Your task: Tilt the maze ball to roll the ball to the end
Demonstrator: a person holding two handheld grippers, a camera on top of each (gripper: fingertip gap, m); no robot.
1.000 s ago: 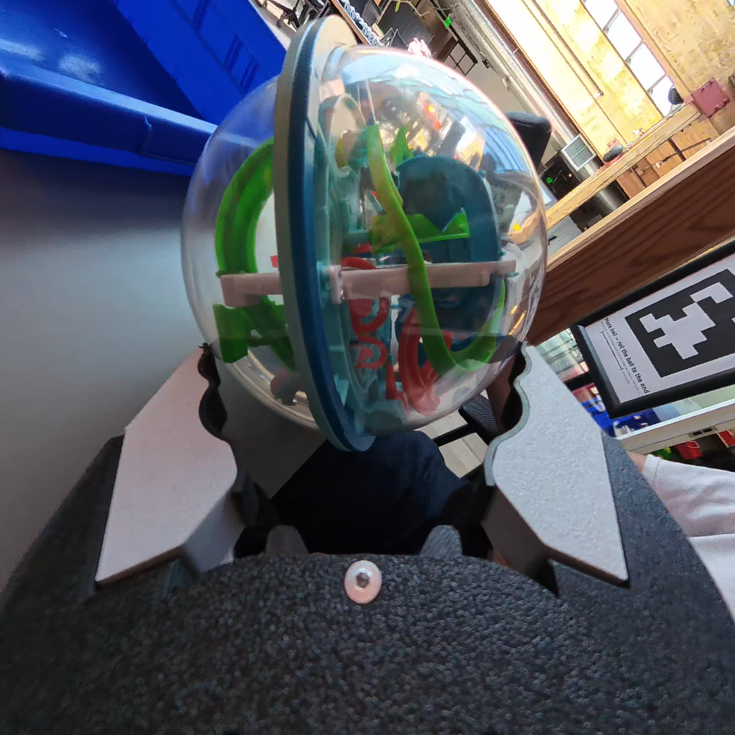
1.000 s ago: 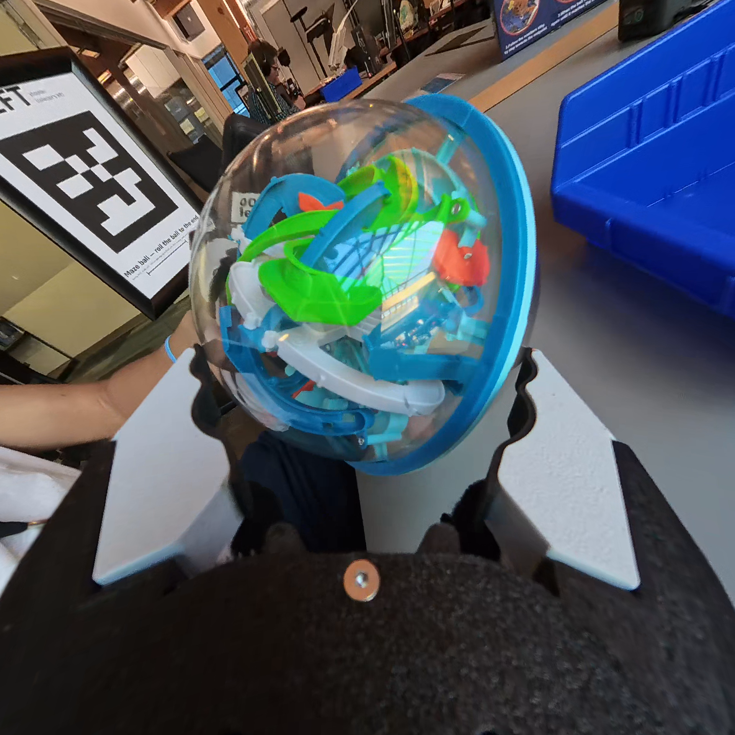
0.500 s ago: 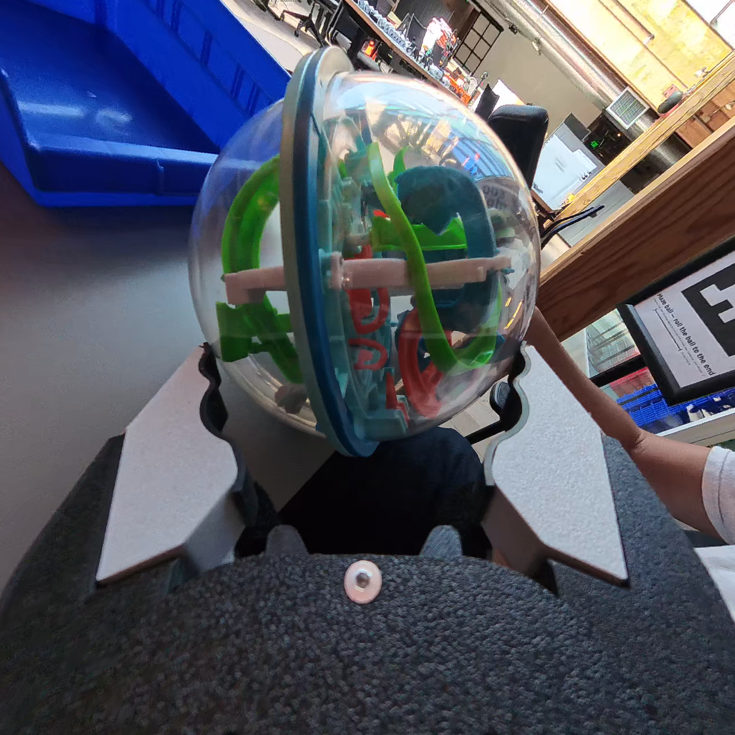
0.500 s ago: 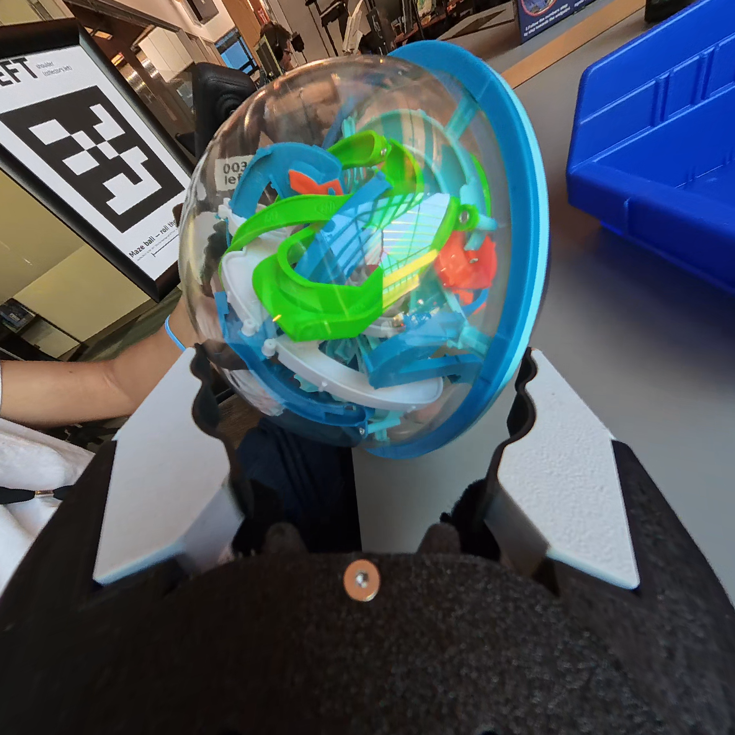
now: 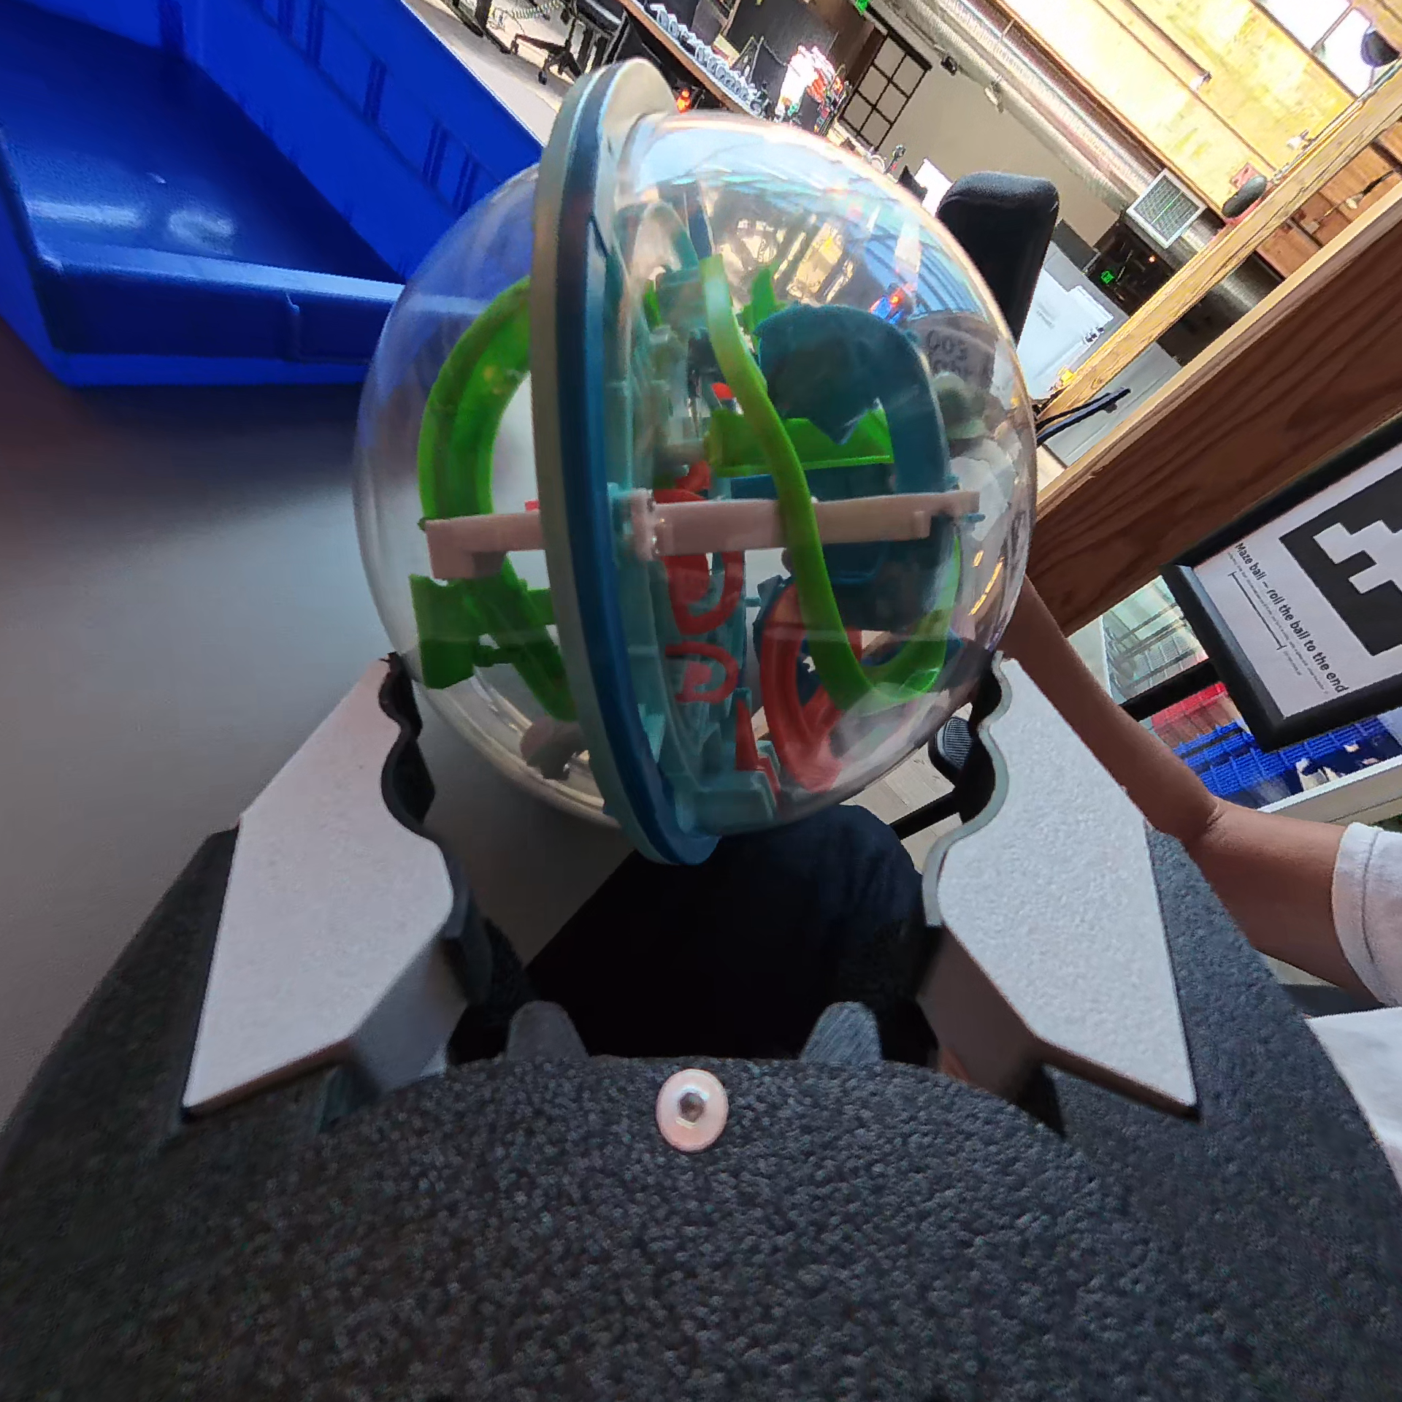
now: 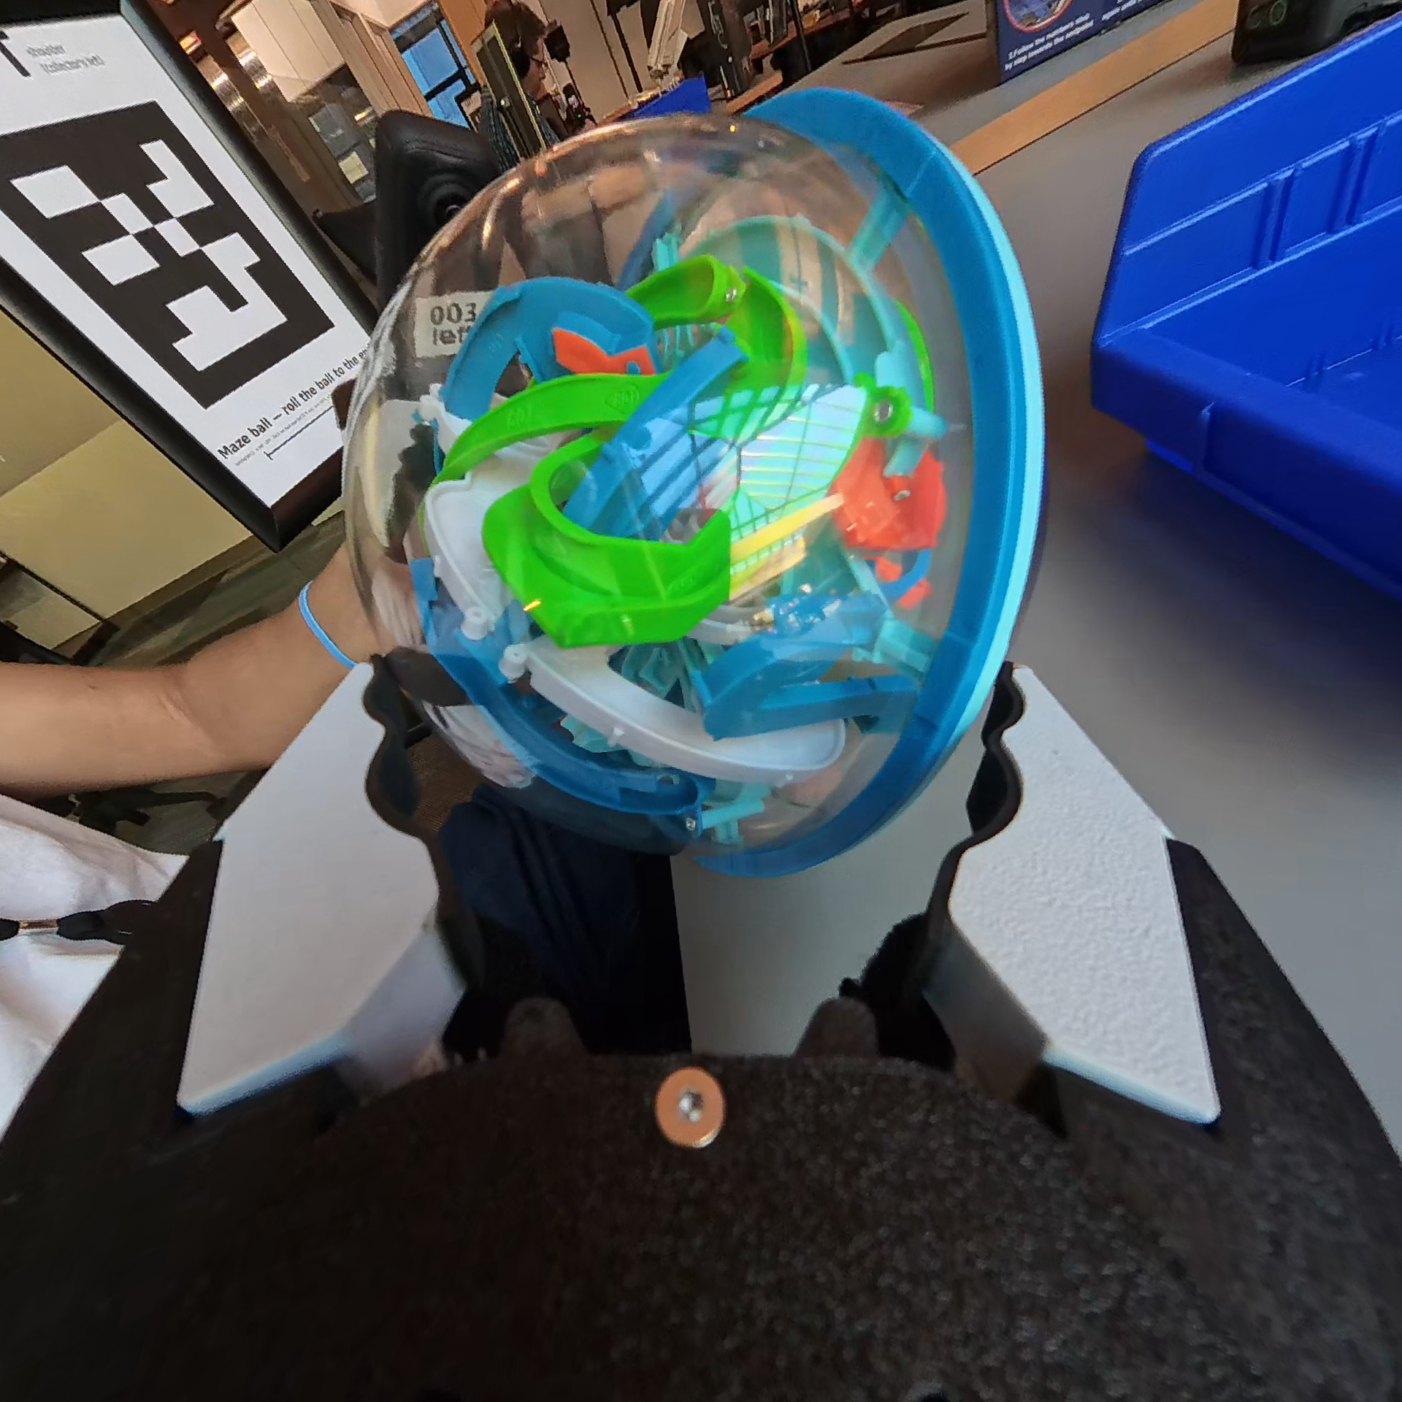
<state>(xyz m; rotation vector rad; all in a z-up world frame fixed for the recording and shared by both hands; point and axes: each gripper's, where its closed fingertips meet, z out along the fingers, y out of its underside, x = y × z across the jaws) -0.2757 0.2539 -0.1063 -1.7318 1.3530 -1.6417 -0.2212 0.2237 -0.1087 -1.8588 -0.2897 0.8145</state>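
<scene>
A grey tabletop [image 6: 1214, 683] carries a blue plastic bin [image 6: 1274, 319]. Behind it, a black office chair [image 5: 994, 227] stands near a wooden beam [image 5: 1214, 425], and sunlit windows [image 5: 1335, 30] sit high on the yellow wall.

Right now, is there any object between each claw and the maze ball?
Nothing visible. The left claw and the right claw each have the clear maze ball directly between their fingers, with no other object between.

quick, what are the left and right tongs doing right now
Left tongs: closed on the maze ball, a finger on each side.
Right tongs: closed on the same maze ball, also gripped from both sides.
</scene>
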